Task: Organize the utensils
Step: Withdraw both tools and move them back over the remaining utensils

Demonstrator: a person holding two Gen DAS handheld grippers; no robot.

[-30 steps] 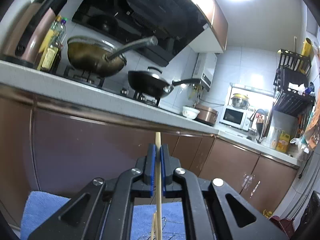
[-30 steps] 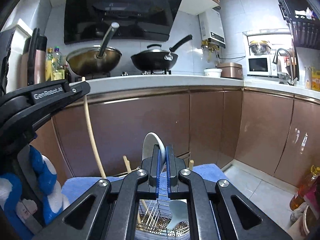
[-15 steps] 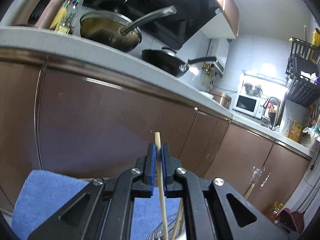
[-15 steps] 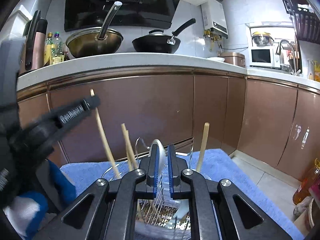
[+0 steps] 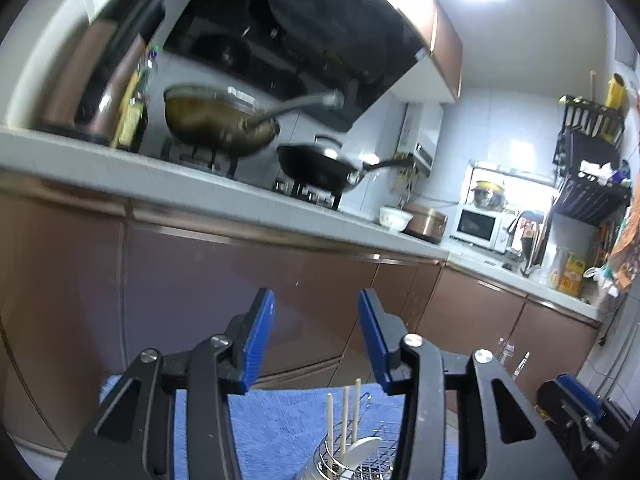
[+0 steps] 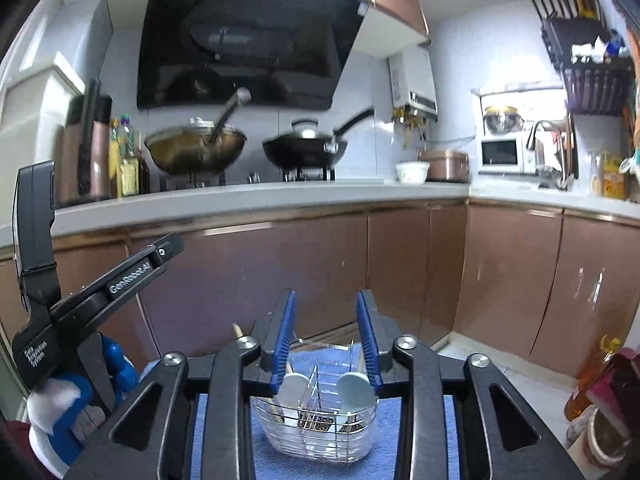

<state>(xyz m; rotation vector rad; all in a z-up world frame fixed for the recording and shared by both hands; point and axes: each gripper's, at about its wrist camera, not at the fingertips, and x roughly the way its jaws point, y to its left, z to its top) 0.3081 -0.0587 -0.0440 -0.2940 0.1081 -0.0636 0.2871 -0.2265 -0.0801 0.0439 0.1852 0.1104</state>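
Both jaws are opening with nothing between them: the left gripper (image 5: 316,336) and the right gripper (image 6: 326,340) are held above the wire utensil rack (image 6: 316,420), where chopsticks (image 5: 344,404) and spoons (image 6: 294,390) already stand. A spoon could be knocked or the light rack tipped on the blue mat (image 6: 384,432) — should a finger catch a handle. The rack's compartments are shown only in the right wrist view; its near edge is all the left view gives.

Below my fingers (image 6: 285,332) the wire utensil rack (image 6: 316,420) stands on a blue towel (image 6: 224,440). Two pale spoons (image 6: 294,388) stand bowl-up in it, and wooden chopsticks (image 5: 344,412) rise upright from one compartment.
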